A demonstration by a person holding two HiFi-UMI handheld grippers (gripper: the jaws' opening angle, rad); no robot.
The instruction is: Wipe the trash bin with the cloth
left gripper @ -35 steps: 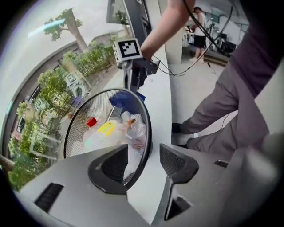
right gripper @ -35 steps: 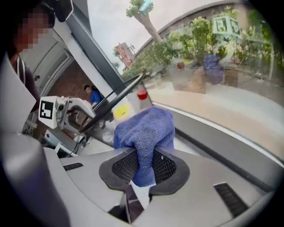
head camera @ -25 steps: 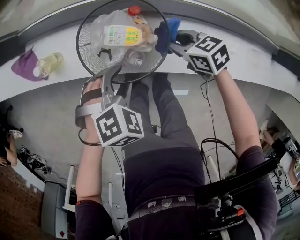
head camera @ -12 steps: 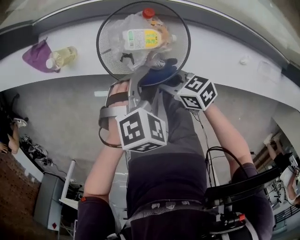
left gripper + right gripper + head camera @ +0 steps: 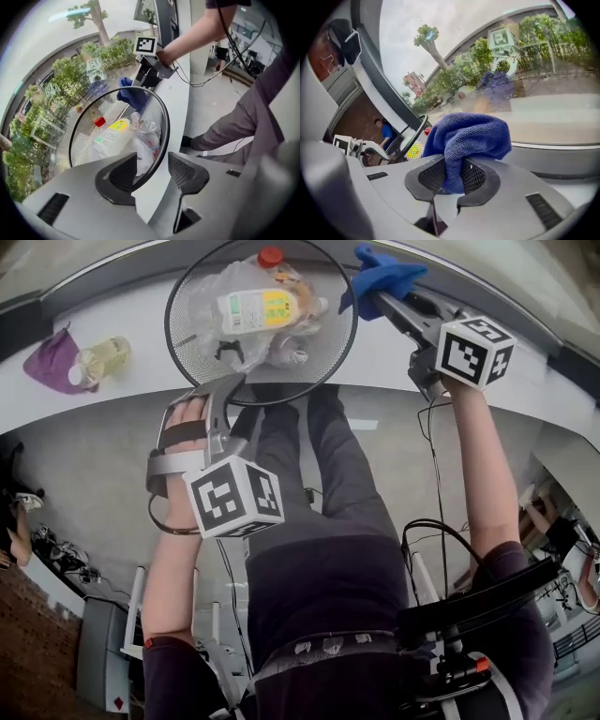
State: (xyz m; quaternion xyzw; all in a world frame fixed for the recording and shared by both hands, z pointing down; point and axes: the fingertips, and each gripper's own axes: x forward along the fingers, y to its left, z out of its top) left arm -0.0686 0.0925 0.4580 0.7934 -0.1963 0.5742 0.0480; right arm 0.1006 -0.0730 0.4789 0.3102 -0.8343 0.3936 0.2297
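A black mesh trash bin (image 5: 180, 345) stands on a white ledge (image 5: 112, 399), full of plastic bottles and clear bags. My left gripper (image 5: 230, 385) is at the bin's near rim. In the left gripper view (image 5: 152, 171) it is open: its jaws have just been opening, and they straddle the rim (image 5: 165, 123) with a gap on each side. My right gripper (image 5: 384, 298) is shut on a blue cloth (image 5: 380, 276), held just off the bin's right rim. The right gripper view shows the cloth (image 5: 468, 133) bunched between the pads, with the bin (image 5: 412, 133) to its left.
On the ledge to the left lie a purple cloth (image 5: 52, 367) and a yellowish bottle (image 5: 101, 360). A window runs behind the ledge. A cable (image 5: 431, 456) hangs from the right gripper. The person's legs stand right under the bin.
The right gripper has swung with the cloth from the bin's near edge up and right, past the right rim. The left gripper stays at the near rim.
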